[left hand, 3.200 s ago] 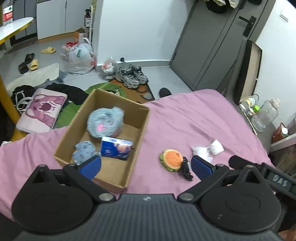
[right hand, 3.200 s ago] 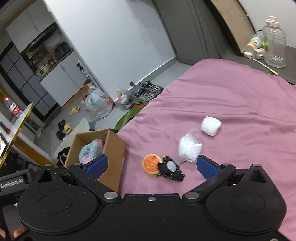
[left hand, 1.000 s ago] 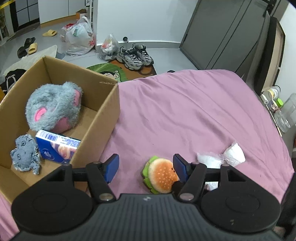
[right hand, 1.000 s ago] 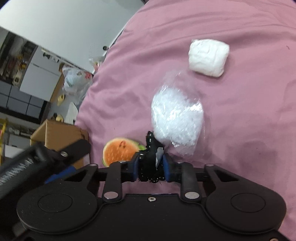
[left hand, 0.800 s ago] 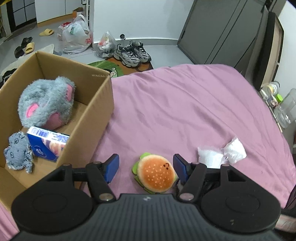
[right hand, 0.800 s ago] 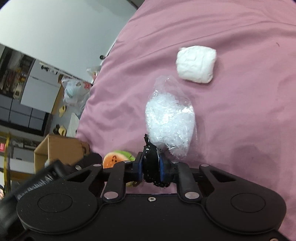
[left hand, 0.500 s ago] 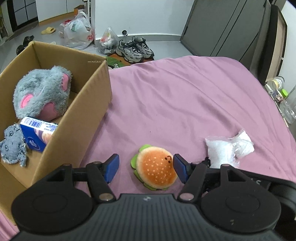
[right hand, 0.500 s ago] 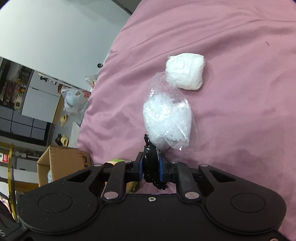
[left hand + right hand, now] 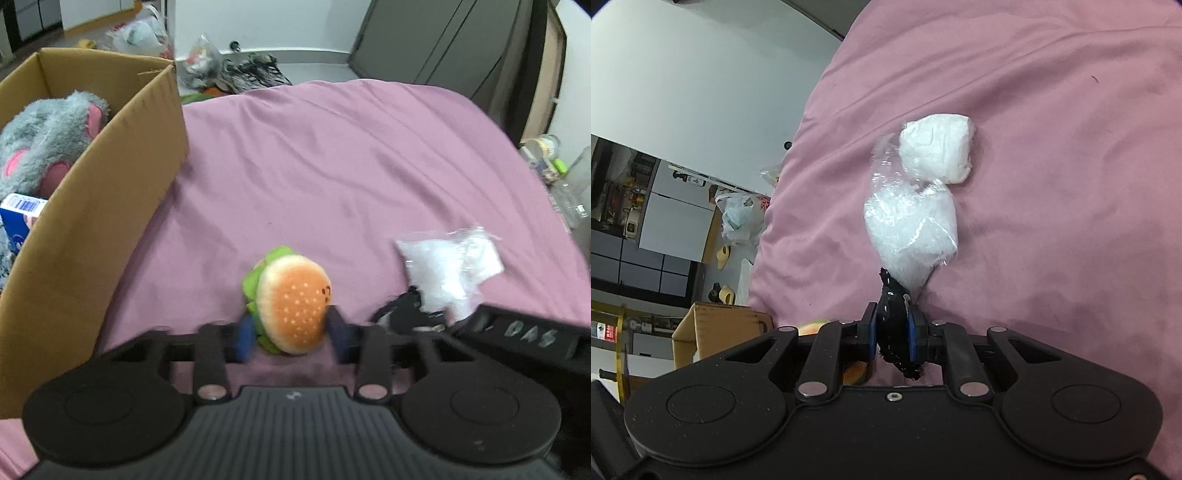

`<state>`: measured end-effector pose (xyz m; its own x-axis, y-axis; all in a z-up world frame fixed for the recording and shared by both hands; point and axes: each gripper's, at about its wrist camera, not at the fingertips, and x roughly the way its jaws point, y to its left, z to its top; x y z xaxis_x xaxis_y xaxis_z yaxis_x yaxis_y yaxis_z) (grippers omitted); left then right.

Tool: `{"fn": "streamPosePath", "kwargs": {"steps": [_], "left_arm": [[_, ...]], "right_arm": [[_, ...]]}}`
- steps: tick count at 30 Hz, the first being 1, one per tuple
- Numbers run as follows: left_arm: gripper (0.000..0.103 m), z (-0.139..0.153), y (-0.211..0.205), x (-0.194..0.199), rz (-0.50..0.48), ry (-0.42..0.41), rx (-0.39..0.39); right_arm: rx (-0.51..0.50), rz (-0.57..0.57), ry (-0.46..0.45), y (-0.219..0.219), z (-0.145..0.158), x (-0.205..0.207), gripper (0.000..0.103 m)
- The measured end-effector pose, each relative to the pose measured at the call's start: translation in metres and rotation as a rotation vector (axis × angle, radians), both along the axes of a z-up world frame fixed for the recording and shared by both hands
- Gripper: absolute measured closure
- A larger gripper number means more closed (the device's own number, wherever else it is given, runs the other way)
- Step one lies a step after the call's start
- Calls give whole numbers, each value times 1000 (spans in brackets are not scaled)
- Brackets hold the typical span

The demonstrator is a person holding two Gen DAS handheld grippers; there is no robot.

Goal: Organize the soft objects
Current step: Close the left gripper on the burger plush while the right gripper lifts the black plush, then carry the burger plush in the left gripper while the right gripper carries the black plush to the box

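Already my cardboard box (image 9: 92, 206) holds plush; left gripper (image 9: 291, 334) squeezes burger toy (image 9: 291, 299), right gripper (image 9: 894, 332) pinches black toy (image 9: 895, 328); white bundles (image 9: 912, 229) remain.

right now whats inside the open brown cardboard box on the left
Inside the open brown cardboard box: a fluffy grey plush with pink patches and a blue-and-white carton. The near wall hides the box floor and anything lower.

Beyond the jaws, sneakers (image 9: 255, 72) and plastic bags (image 9: 142, 31) lie on the floor; yellow slippers (image 9: 724, 254) sit left of them.
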<state>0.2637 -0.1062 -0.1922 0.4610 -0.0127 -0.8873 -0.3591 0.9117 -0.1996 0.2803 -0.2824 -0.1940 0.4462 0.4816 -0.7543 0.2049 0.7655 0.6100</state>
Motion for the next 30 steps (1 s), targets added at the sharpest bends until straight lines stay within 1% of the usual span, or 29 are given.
{"fn": "streamPosePath", "kwargs": {"steps": [1, 2, 6, 10, 12, 16, 19, 25, 30], "left_arm": [[76, 5, 1, -2, 1, -5, 6], [78, 9, 1, -3, 1, -8, 16], [78, 24, 5, -15, -8, -27, 4], [78, 39, 10, -28, -16, -47, 3], [78, 48, 16, -36, -13, -54, -1], [78, 67, 30, -54, -12, -76, -13], [78, 80, 39, -63, -6, -91, -22], [78, 103, 59, -78, 0, -128, -32], [78, 116, 77, -88, 12, -149, -34]], "right_arm": [[1, 2, -9, 0, 2, -2, 87], [1, 6, -14, 1, 3, -4, 87], [12, 25, -33, 4, 10, -13, 87], [17, 50, -80, 8, 26, -24, 87], [49, 58, -86, 9, 31, -27, 87], [74, 62, -114, 10, 45, -31, 87], [53, 65, -158, 14, 60, -34, 87], [46, 85, -181, 38, 76, -44, 87], [37, 119, -217, 62, 91, -43, 87]]}}
